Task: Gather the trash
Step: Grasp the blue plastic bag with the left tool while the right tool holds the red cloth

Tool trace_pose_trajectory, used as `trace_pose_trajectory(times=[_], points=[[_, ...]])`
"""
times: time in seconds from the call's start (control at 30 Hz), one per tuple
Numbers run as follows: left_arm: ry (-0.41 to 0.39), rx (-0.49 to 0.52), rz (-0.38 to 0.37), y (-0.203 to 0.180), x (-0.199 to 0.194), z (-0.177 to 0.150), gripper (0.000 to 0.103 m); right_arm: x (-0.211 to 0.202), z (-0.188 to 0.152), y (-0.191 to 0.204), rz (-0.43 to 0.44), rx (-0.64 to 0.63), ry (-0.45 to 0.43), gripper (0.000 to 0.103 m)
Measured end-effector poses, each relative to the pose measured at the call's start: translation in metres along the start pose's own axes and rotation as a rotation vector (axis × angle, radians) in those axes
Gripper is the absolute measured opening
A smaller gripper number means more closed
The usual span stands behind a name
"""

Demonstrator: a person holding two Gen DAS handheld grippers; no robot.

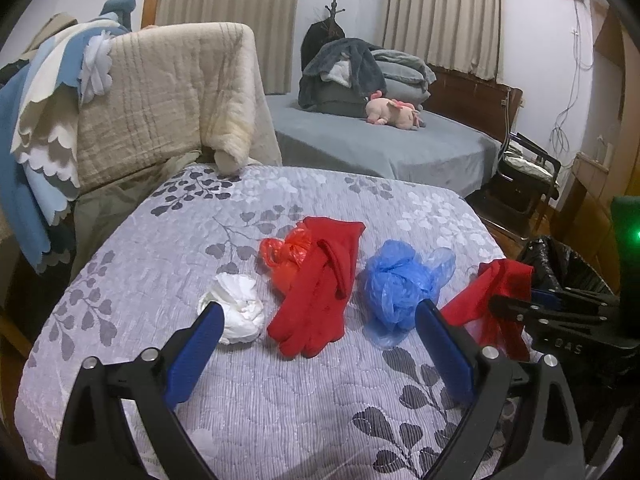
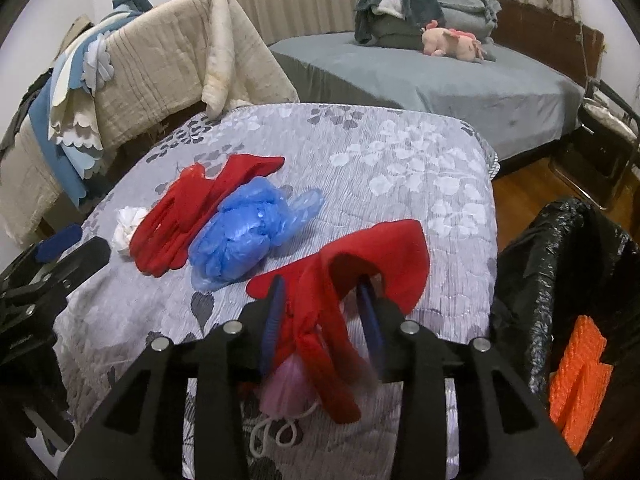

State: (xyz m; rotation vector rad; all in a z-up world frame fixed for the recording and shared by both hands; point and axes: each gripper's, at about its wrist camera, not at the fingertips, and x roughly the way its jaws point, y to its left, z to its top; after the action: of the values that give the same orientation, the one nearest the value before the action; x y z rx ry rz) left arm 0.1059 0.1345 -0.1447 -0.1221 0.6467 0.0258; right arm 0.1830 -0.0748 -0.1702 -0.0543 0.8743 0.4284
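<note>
On the grey leaf-patterned quilt lie a white crumpled tissue, a red plastic bag, a red glove and a blue plastic bag. My left gripper is open and empty, just short of them. My right gripper is shut on a second red glove, held just above the quilt's right side; it also shows in the left wrist view. A pink mask lies under the right gripper.
A bin lined with a black bag stands right of the quilt, with an orange item in it. A chair draped in blankets stands behind left. A bed with a pink plush lies beyond.
</note>
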Motion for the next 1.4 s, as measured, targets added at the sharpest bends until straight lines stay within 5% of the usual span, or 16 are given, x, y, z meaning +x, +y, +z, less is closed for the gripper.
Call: trace_pose_trajectory(times=[0.03, 0.1, 0.13, 0.67, 1.03, 1.4], points=[[0.001, 0.0, 0.001, 0.0, 0.001, 0.0, 0.094, 0.002, 0.002, 0.001, 0.008, -0.003, 0.005, 0.035], [0.002, -0.002, 0.002, 0.001, 0.002, 0.0, 0.094, 0.004, 0.005, 0.003, 0.014, -0.023, 0.007, 0.009], [0.002, -0.003, 0.003, 0.001, 0.002, 0.0, 0.094, 0.004, 0.008, 0.006, 0.016, -0.043, 0.006, 0.007], [-0.029, -0.005, -0.015, -0.003, 0.012, 0.021, 0.089, -0.024, 0.066, -0.005, 0.052, -0.022, -0.154, 0.006], [0.019, 0.049, -0.116, -0.043, 0.049, 0.024, 0.074, -0.008, 0.063, -0.042, -0.029, 0.025, -0.122, 0.006], [0.139, 0.086, -0.105, -0.071, 0.099, 0.009, 0.067, 0.003, 0.047, -0.063, -0.025, 0.075, -0.092, 0.006]])
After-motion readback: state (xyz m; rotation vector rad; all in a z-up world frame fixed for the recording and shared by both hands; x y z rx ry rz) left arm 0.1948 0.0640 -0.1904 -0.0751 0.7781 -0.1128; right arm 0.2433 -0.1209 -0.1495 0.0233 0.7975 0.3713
